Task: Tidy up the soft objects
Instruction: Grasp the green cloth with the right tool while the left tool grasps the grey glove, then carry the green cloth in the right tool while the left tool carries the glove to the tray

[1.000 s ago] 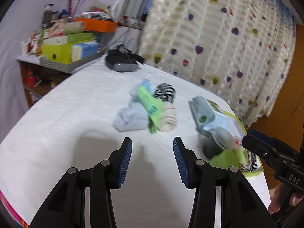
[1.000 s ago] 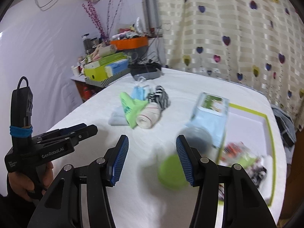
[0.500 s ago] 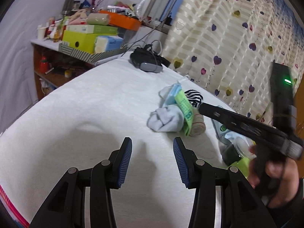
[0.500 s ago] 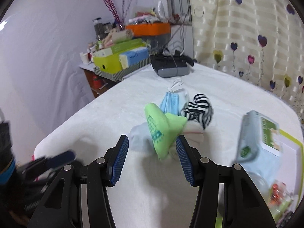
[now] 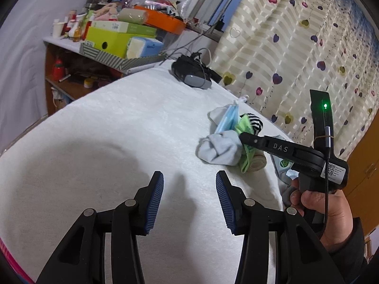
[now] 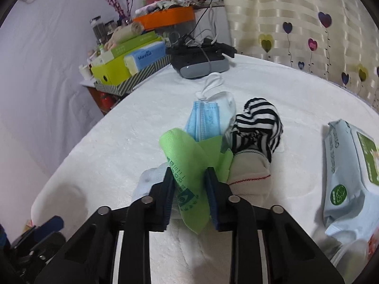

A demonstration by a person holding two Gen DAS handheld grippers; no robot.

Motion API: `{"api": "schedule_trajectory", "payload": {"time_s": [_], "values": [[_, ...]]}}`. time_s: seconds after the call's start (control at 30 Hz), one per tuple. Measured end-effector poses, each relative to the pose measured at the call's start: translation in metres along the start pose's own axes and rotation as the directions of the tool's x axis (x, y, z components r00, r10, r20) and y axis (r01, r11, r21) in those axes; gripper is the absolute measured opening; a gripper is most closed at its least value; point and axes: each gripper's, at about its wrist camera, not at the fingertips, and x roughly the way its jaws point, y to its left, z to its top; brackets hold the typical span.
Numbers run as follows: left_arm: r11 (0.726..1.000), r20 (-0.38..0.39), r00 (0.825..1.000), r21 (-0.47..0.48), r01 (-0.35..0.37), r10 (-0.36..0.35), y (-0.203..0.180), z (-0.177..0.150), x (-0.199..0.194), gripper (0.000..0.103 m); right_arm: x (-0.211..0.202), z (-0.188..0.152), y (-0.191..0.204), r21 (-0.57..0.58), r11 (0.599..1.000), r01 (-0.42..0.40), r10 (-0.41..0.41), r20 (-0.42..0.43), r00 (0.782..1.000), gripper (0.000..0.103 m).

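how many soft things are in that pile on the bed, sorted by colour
Green: 1, the green cloth that the closing right tongs pinch.
Blue: 2, the blue face mask and the pale blue sock.
Black and white: 1, the striped sock.
Beige: 1, the beige sock.
Total: 5.

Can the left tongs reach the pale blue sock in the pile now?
Probably yes. The left tongs stand open over bare cloth, and the near side of the sock is uncovered. The right tongs, closing on the green cloth, crowd its far side.

The bench [image 6: 99, 156], covered in white cloth, carries a heap of soft things [image 6: 213, 139] at the right jaws, a wipes pack [image 6: 348, 172] to their right, and a black headset [image 6: 201, 65] far beyond them.
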Motion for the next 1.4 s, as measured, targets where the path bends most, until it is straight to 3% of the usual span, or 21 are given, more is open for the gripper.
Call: {"api": "schedule_trajectory", "payload": {"time_s": [0.03,0.23,0.4,0.6,0.7,0.77,0.9,1.07,1.13,1.27,1.4], "values": [[1.000,-0.003,1.000,0.008,0.001,-0.001,-0.003,0.001,0.001,0.044,-0.001,0.000,-0.002,0.003,1.000,0.006,-0.006,0.003,1.000,0.007],[0.998,-0.015,1.000,0.064,0.009,-0.008,-0.020,0.010,0.013,0.049,-0.026,0.000,-0.006,0.004,1.000,-0.011,0.010,0.054,0.999,0.006],[0.994,-0.074,0.997,0.106,0.038,-0.030,-0.038,0.023,0.040,0.052,-0.062,-0.010,-0.012,0.013,0.998,-0.055,0.054,0.111,0.992,0.006],[0.970,-0.121,0.993,0.240,0.030,-0.001,-0.068,0.032,0.076,0.058,-0.094,-0.027,-0.026,0.053,0.995,-0.084,0.075,0.153,0.985,0.006],[0.946,-0.104,0.992,0.322,-0.033,0.070,-0.080,0.034,0.092,0.059,-0.103,-0.027,-0.030,0.055,0.994,-0.099,0.089,0.165,0.982,0.006],[0.940,-0.095,0.990,0.335,-0.068,0.106,-0.080,0.037,0.102,0.060,-0.107,-0.027,-0.031,0.051,0.993,-0.102,0.092,0.174,0.981,0.006],[0.938,-0.136,0.983,0.340,-0.071,0.123,-0.077,0.037,0.120,0.060,-0.113,-0.027,-0.032,0.046,0.993,-0.109,0.099,0.186,0.978,0.006],[0.929,-0.132,0.981,0.359,-0.087,0.143,-0.081,0.035,0.129,0.061,-0.119,-0.029,-0.037,0.052,0.992,-0.115,0.103,0.195,0.975,0.006],[0.929,-0.125,0.980,0.355,-0.099,0.152,-0.080,0.036,0.128,0.056,-0.122,-0.030,-0.038,0.053,0.992,-0.115,0.102,0.199,0.975,0.006],[0.943,-0.121,0.982,0.318,-0.097,0.142,-0.077,0.036,0.119,0.027,-0.129,-0.032,-0.040,0.054,0.992,-0.113,0.100,0.208,0.973,0.006],[0.955,-0.089,0.990,0.287,-0.080,0.109,-0.079,0.031,0.092,0.022,-0.139,-0.036,-0.039,0.050,0.992,-0.119,0.105,0.223,0.969,0.006]]}}
